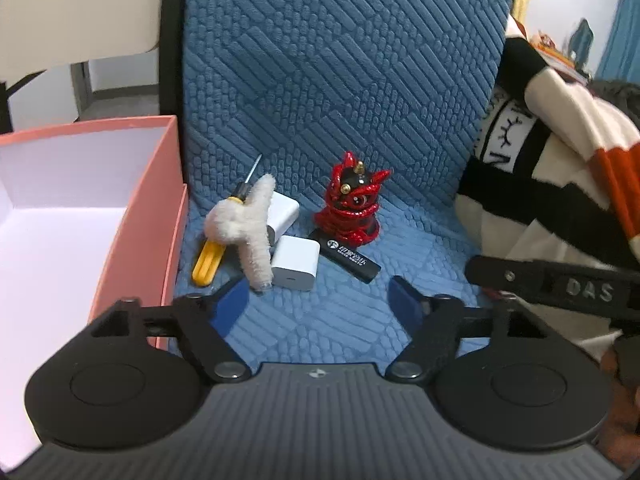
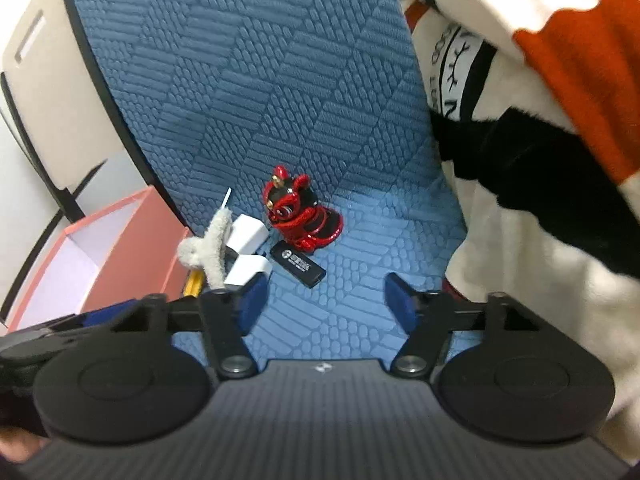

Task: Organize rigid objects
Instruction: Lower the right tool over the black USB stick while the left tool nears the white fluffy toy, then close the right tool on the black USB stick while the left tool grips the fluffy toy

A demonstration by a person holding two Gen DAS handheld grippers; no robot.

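Observation:
On a blue quilted seat stand a red and black lion figurine (image 1: 352,206) (image 2: 300,216), a black USB stick (image 1: 348,258) (image 2: 298,264), two white chargers (image 1: 295,262) (image 1: 282,210) (image 2: 248,270), a yellow screwdriver (image 1: 210,256) (image 2: 194,282) and a white fuzzy plush piece (image 1: 250,228) (image 2: 210,246) lying over them. My left gripper (image 1: 318,302) is open and empty, just in front of the pile. My right gripper (image 2: 326,300) is open and empty, near the USB stick.
An open pink box (image 1: 140,216) (image 2: 120,252) with a white inside stands left of the pile. A striped black, white and orange plush (image 1: 560,184) (image 2: 540,140) fills the right side. The right gripper's arm (image 1: 560,280) shows in the left wrist view.

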